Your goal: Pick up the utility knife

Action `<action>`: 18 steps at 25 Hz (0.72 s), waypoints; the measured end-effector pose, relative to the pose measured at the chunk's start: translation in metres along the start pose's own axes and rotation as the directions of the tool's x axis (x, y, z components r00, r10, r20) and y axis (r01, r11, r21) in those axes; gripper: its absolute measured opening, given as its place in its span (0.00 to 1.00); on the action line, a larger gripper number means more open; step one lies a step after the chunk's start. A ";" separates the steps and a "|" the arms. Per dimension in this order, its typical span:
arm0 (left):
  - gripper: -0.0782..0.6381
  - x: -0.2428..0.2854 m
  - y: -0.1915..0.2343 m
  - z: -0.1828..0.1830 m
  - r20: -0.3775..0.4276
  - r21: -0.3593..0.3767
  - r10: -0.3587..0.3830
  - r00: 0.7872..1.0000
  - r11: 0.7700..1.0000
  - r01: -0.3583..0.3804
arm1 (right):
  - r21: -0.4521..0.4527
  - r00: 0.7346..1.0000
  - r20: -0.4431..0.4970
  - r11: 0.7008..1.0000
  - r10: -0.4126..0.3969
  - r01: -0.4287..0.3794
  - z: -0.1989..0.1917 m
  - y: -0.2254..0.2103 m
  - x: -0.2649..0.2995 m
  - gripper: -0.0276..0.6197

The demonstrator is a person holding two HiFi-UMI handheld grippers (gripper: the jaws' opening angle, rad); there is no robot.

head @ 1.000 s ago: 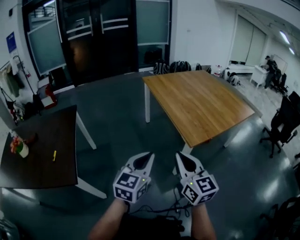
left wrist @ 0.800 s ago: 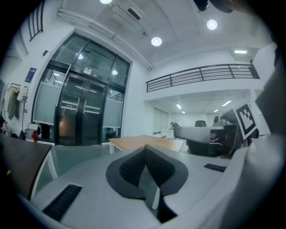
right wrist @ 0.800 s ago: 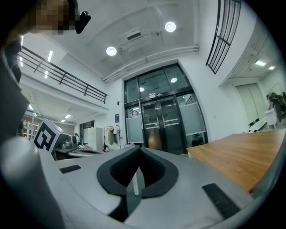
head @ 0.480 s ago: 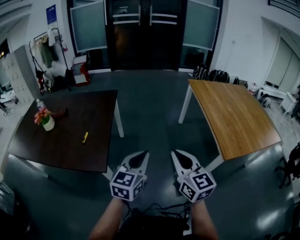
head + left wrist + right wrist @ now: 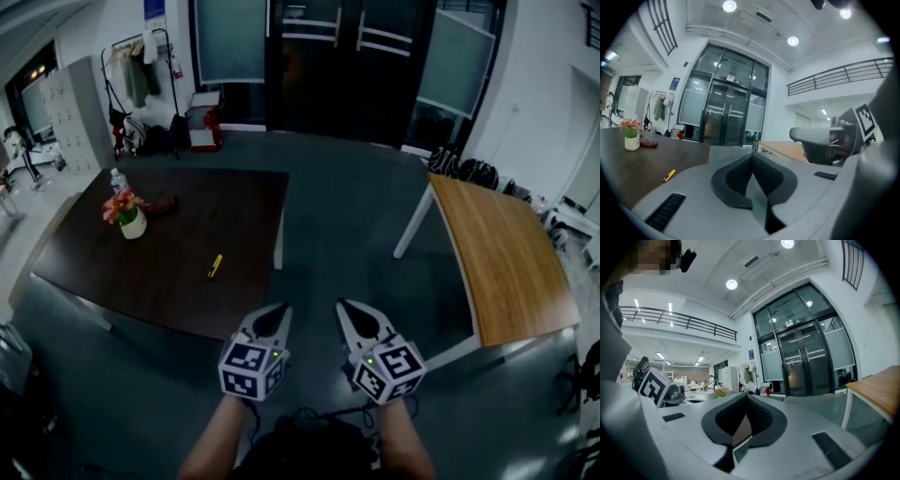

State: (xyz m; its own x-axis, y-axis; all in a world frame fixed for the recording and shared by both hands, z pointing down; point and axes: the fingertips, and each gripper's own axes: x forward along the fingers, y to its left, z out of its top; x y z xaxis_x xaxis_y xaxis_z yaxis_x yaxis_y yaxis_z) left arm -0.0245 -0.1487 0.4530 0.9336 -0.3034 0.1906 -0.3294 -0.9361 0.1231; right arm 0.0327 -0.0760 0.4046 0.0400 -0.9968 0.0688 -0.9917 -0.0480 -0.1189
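The utility knife [image 5: 215, 266] is a small yellow bar lying on the dark brown table [image 5: 169, 291], toward its near right part. In the left gripper view the knife [image 5: 669, 175] shows low at the left, well ahead of the jaws. My left gripper [image 5: 282, 308] and right gripper [image 5: 341, 306] are held side by side over the floor, short of the table's near edge. Both are shut with nothing between their jaws. The left gripper [image 5: 752, 157] points toward the glass doors, and the right gripper [image 5: 746, 397] points much the same way.
A pot of flowers [image 5: 129, 217], a bottle [image 5: 114, 178] and a brown object [image 5: 164, 204] stand at the dark table's far left. A light wooden table [image 5: 506, 262] stands at the right. Dark glass doors [image 5: 347, 56], a coat rack [image 5: 141, 66] and a red box [image 5: 203, 127] line the far wall.
The view has swung left: the dark table with the knife has come from the far left edge toward the middle. Both grippers turned with it and stayed shut.
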 end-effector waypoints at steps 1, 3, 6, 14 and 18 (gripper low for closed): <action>0.12 0.000 0.010 -0.002 -0.003 -0.003 0.015 1.000 1.000 -0.015 | -0.002 1.000 -0.004 1.000 0.016 -0.016 -0.001 0.004 0.010 0.06; 0.12 0.000 0.029 -0.006 -0.015 -0.010 0.047 0.999 0.999 -0.047 | -0.004 0.999 -0.011 0.999 0.043 -0.043 -0.003 0.009 0.029 0.06; 0.12 0.001 0.054 -0.007 -0.021 -0.027 0.098 0.995 0.995 -0.098 | -0.006 0.996 -0.023 0.997 0.083 -0.083 -0.005 0.014 0.056 0.06; 0.12 0.022 0.112 -0.012 -0.040 -0.057 0.244 0.969 0.968 -0.246 | 0.011 0.972 -0.048 0.973 0.232 -0.231 -0.012 0.006 0.131 0.06; 0.12 0.045 0.141 -0.012 -0.048 -0.060 0.333 0.942 0.940 -0.335 | 0.020 0.939 -0.063 0.941 0.338 -0.337 -0.017 -0.006 0.173 0.06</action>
State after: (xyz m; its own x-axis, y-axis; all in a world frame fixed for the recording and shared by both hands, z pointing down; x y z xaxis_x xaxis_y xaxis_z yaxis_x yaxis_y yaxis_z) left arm -0.0308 -0.2922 0.4902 0.7629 -0.5889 0.2668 -0.6312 -0.7677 0.1105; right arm 0.0435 -0.2475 0.4338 -0.3053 -0.9483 0.0866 -0.9444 0.2898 -0.1553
